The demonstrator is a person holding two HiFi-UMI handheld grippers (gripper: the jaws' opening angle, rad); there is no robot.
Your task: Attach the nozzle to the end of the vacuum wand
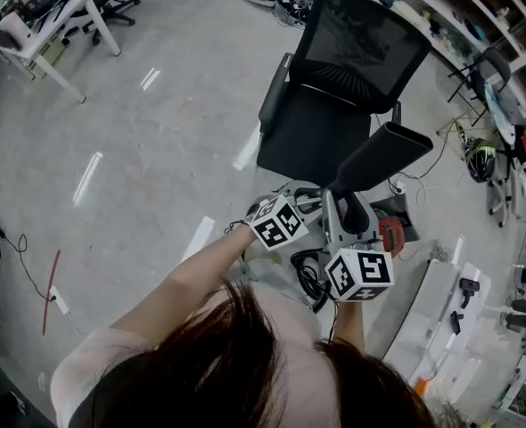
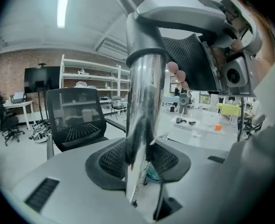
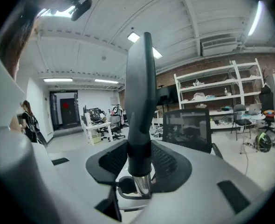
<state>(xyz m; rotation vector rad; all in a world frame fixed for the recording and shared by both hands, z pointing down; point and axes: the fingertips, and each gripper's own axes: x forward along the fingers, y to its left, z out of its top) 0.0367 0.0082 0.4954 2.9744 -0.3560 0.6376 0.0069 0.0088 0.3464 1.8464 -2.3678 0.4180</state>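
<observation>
In the head view both grippers meet in front of me, just short of a chair. The left gripper (image 1: 309, 201) (image 2: 137, 160) is shut on the vacuum wand (image 2: 144, 120), a shiny chrome tube standing upright between its mesh pads, with the grey vacuum body (image 2: 189, 13) above it. The right gripper (image 1: 348, 226) (image 3: 140, 164) is shut on the nozzle (image 1: 381, 154) (image 3: 141, 106), a long flat dark grey piece that points up and away from me. A short chrome stub (image 3: 142, 185) shows below the nozzle's round collar.
A black mesh office chair (image 1: 334, 96) stands directly ahead of the grippers. A white desk (image 1: 49, 34) is far left, shelving and a helmet (image 1: 480, 159) far right. A white table (image 1: 441, 319) with small tools is at lower right. A cable and power strip (image 1: 56, 300) lie on the floor at left.
</observation>
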